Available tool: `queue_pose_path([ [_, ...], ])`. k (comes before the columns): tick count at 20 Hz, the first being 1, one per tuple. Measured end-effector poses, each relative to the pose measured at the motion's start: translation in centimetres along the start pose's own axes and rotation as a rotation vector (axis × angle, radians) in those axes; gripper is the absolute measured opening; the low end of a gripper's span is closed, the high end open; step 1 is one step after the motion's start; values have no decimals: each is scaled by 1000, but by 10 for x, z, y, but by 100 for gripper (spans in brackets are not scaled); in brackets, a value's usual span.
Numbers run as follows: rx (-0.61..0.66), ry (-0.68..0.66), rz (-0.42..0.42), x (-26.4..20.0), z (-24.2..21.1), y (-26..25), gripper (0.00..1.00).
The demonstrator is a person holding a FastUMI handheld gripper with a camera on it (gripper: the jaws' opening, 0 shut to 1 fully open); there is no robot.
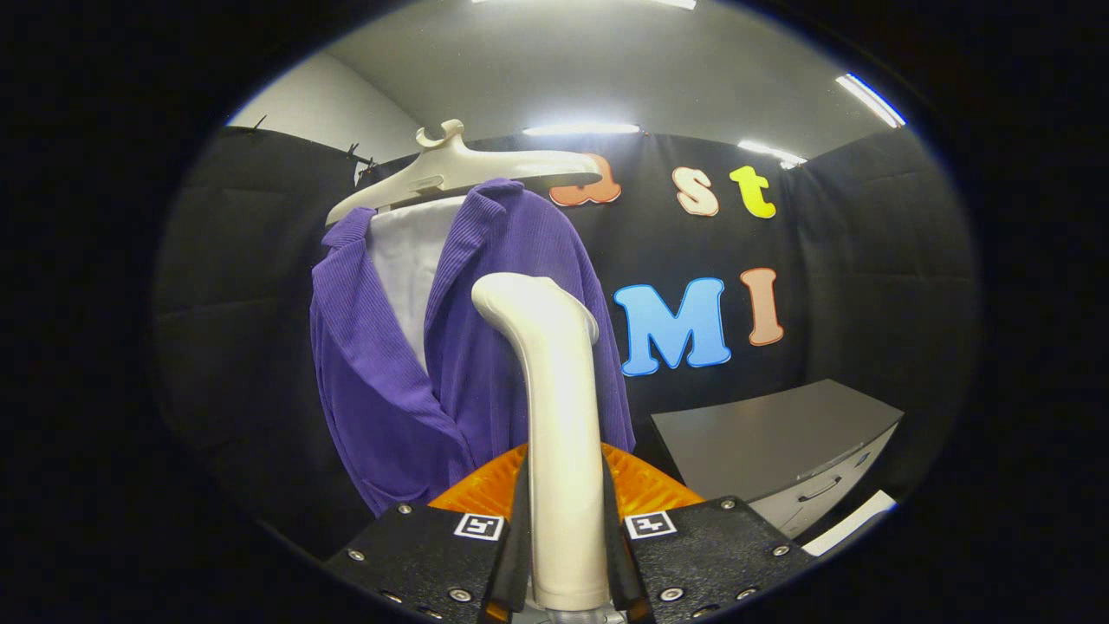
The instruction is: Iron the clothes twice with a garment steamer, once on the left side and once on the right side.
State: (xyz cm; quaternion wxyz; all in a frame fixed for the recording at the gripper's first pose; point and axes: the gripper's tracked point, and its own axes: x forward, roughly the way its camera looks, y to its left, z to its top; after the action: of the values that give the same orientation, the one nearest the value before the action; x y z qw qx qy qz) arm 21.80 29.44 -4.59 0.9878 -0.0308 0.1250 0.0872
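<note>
So here the gripper [567, 555] has its fingers [518, 529] closed snug on the garment steamer [554, 416], one pressing each side of the pale handle, which sticks straight up between them and bends over at the top so the head faces the clothes. That grip low on the handle makes sense to me: it leaves the whole nozzle end free and lets the person steer the head just by tilting the gripper. There's an orange translucent part [645, 485] right behind the handle, just past the fingers, probably the steamer's tank or base, can't say for sure. The purple garment [381, 381] hangs just beyond on a cream hanger [459, 169], with something white [411, 251] inside the open collar. Hung up like that the fabric drops flat, which is what you want for steaming top to bottom. The steamer head sits in front of the garment's right-hand panel as seen from here, roughly at chest height; whether it's actually touching the cloth I can't tell. Off to the side there's a grey cabinet [780, 442] with a drawer, well apart from the clothes. My guess is one side pass is underway or about to begin.
</note>
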Motion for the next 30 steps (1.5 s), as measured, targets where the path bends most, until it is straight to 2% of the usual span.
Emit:
queue_pose_path([
  [18, -10, 253, 19, -5, -140, -7, 36],
  [30, -52, 400, 27, -7, -217, -9, 37],
])
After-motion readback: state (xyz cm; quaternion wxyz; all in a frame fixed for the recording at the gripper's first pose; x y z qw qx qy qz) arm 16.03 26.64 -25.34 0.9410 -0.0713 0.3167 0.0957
